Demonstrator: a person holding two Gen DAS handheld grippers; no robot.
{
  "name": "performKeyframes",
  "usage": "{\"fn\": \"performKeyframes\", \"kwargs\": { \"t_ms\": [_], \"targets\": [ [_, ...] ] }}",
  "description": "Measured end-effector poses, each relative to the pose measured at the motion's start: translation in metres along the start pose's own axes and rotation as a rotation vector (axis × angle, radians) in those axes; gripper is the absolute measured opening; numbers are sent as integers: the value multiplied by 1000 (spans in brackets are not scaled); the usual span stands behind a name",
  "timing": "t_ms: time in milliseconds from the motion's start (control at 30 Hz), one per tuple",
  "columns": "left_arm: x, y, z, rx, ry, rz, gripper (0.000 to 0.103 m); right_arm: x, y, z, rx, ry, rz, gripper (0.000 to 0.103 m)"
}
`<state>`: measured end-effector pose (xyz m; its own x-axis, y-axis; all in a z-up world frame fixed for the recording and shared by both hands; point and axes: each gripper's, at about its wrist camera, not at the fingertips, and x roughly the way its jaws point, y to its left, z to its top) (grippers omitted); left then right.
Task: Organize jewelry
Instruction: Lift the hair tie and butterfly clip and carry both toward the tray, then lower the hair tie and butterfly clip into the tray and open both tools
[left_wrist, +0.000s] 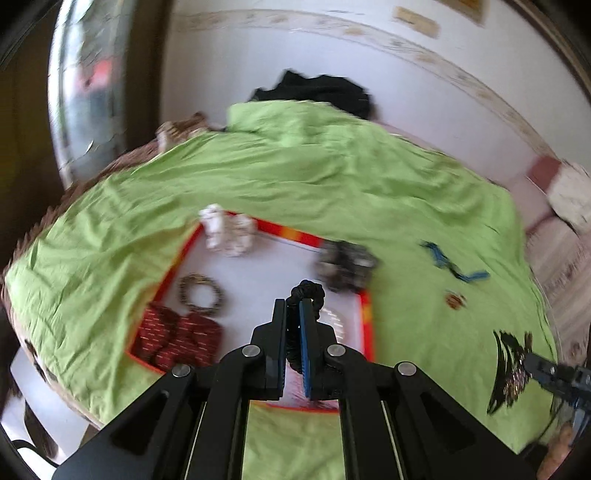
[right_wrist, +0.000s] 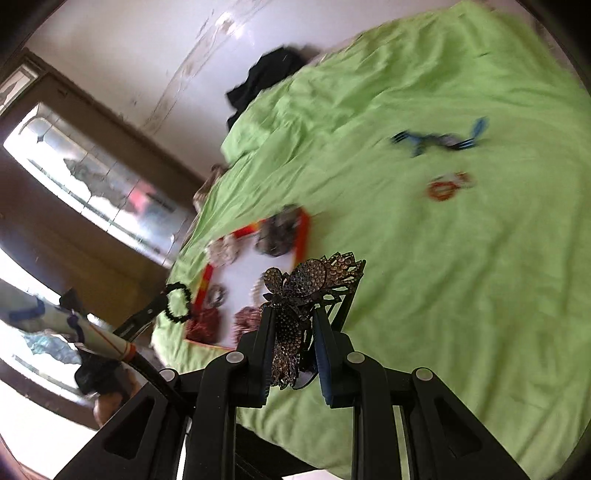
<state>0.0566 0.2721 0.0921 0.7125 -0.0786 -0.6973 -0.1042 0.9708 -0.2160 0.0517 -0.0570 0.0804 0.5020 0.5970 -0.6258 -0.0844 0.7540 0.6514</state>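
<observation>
My left gripper (left_wrist: 293, 303) is shut on a black scrunchie (left_wrist: 308, 291) above the near edge of a white tray with a red rim (left_wrist: 366, 314). The tray lies on a green bedsheet (left_wrist: 332, 177) and holds white scrunchies (left_wrist: 229, 232), a beaded bracelet (left_wrist: 201, 293) and red pieces (left_wrist: 177, 336); a dark grey scrunchie (left_wrist: 347, 266) sits at its far corner. My right gripper (right_wrist: 291, 314) is shut on a rhinestone butterfly hair clip (right_wrist: 306, 288), right of the tray (right_wrist: 303, 236). The left gripper (right_wrist: 162, 299) and black scrunchie (right_wrist: 178, 301) also show there.
A blue hair clip (left_wrist: 454, 264) and a small orange ring (left_wrist: 455, 300) lie loose on the sheet right of the tray. A black garment (left_wrist: 321, 92) is heaped at the bed's far end by the wall. A window (right_wrist: 92, 177) is on the left.
</observation>
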Motion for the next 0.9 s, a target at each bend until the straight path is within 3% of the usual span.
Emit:
{"fn": "performKeyframes", "kwargs": {
  "t_ms": [167, 400, 567, 800, 900],
  "targets": [
    [42, 35, 20, -123, 54, -40, 6, 49, 24, 16, -14, 80, 45, 22],
    [95, 65, 37, -215, 80, -76, 6, 124, 64, 29, -68, 185, 85, 22],
    [123, 94, 39, -347, 111, -186, 6, 185, 91, 34, -110, 267, 107, 22],
    [158, 112, 35, -364, 169, -60, 6, 248, 111, 10, -174, 388, 91, 22],
    [166, 121, 30, -383, 193, -50, 6, 259, 115, -4, -211, 413, 78, 22]
  ]
}}
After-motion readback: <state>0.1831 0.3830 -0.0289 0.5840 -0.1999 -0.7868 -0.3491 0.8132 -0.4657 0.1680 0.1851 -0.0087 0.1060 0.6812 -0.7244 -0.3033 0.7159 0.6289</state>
